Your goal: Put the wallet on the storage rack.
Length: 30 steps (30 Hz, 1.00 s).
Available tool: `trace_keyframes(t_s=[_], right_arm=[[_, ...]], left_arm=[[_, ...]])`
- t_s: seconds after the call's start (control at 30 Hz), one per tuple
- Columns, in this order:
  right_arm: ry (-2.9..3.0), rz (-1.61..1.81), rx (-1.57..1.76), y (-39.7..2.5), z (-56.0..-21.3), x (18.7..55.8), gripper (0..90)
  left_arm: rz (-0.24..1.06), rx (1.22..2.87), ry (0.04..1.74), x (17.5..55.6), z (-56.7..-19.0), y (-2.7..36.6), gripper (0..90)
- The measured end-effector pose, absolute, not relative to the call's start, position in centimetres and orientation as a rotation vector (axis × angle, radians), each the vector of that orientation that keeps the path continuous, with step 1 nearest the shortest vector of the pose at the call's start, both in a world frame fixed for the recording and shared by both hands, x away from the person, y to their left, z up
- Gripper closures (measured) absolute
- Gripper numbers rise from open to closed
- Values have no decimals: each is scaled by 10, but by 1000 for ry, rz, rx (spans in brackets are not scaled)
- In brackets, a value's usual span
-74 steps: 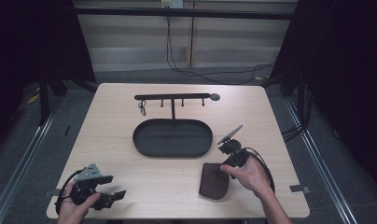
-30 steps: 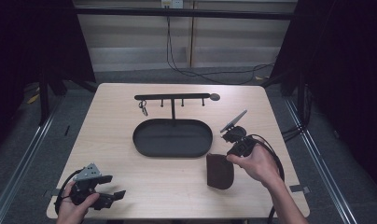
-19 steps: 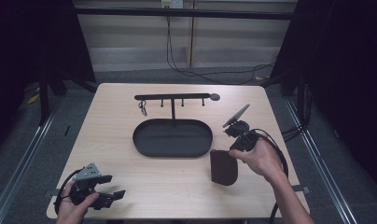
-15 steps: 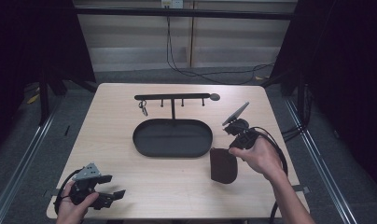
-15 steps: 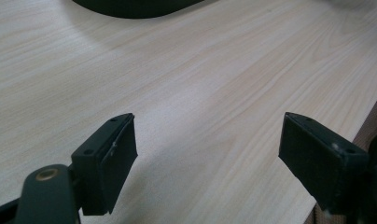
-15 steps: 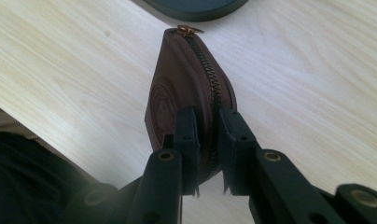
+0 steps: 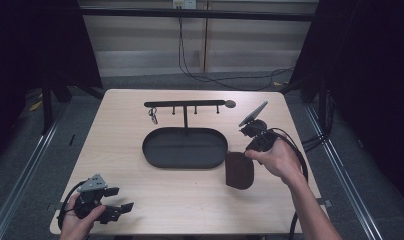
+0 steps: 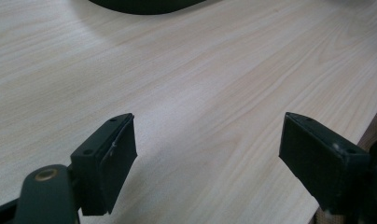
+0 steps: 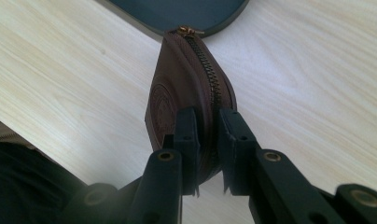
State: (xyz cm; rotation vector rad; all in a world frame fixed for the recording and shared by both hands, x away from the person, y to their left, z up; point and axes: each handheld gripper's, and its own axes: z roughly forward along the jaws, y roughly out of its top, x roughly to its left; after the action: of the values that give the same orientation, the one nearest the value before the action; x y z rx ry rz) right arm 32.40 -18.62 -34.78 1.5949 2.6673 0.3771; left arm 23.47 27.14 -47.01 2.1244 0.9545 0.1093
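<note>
High view: black tray just beside brown zip pouch, hook rack behind.

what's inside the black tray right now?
Nothing visible: the tray looks bare across the floor seen from the high view. The brown pouch, clamped in the right gripper, is just off its right end, and the pouch's edge may hide a sliver of rim.

one pouch, one tray, one rack, two claws
</note>
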Motion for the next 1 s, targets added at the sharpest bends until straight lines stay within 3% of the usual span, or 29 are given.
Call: trace_keyframes(t_s=[0.43, 1.0], right_arm=[[2634, 470, 1625, -195, -340, 322, 786], [2585, 521, 1673, -193, -329, 345, 785]], left_arm=[[94, 2103, 940, 233, -468, 272, 165], [99, 2115, 936, 233, -469, 272, 165]])
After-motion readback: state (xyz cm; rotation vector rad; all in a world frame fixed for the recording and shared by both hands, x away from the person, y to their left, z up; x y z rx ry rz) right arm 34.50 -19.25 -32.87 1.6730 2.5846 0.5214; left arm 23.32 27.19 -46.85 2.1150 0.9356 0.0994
